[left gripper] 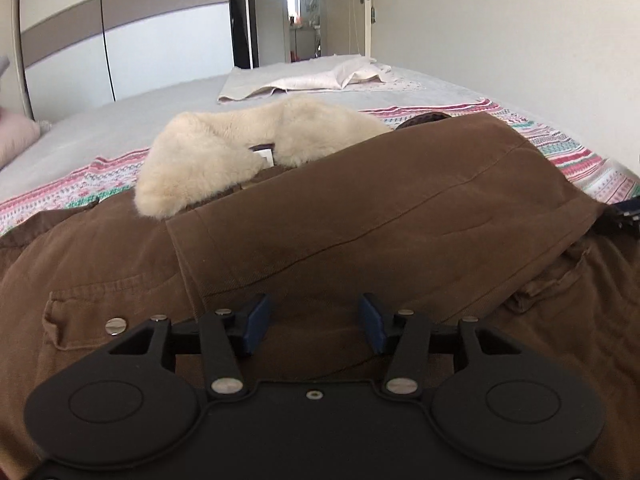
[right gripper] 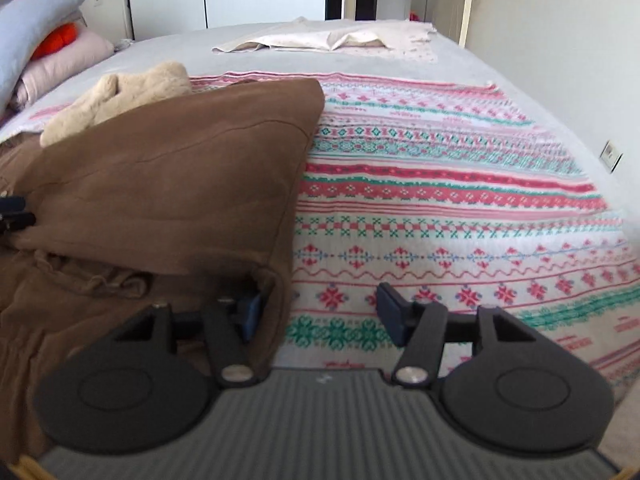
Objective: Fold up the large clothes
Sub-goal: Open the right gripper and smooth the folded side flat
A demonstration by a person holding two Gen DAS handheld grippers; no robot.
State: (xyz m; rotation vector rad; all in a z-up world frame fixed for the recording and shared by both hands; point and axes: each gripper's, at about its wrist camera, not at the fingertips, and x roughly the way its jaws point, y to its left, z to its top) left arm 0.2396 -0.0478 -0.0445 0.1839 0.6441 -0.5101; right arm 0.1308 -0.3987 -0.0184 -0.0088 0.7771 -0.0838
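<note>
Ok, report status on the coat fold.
Left hand-held gripper open, empty, over brown coat. Right hand-held gripper open at coat's folded edge. Side panel folded over. Nothing in the way.

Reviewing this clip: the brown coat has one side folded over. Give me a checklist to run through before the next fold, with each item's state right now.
1. Left gripper free of cloth: ok, jaws apart over the brown coat, nothing pinched.
2. Right gripper free of cloth: ok, jaws open; one pad sits against the coat's folded edge, not clamped.
3. Folded panel lies flat: not ok, it bulges and its lower corner is bunched.
4. Fur collar tucked in: not ok, it sticks out past the fold.
5. Patterned blanket beside the coat free of clutter: ok.
6. Other sleeve's position: cannot tell.
</note>
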